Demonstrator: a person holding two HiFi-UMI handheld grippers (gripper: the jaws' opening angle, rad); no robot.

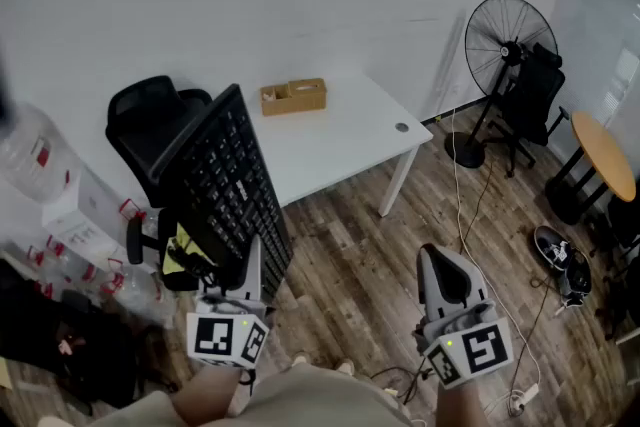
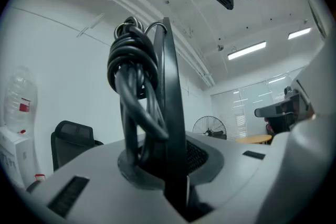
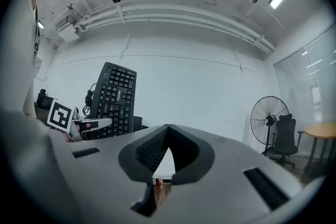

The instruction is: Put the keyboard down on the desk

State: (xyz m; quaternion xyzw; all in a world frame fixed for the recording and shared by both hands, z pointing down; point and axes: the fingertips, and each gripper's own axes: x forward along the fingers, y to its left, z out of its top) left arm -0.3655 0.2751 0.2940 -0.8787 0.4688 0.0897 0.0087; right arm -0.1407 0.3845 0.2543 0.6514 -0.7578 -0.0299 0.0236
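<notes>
My left claw: clamped on black keyboard, held upright near white table. My right claw: closed, empty.

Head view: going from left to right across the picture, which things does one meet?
water bottle → keyboard → fan → round table
</notes>
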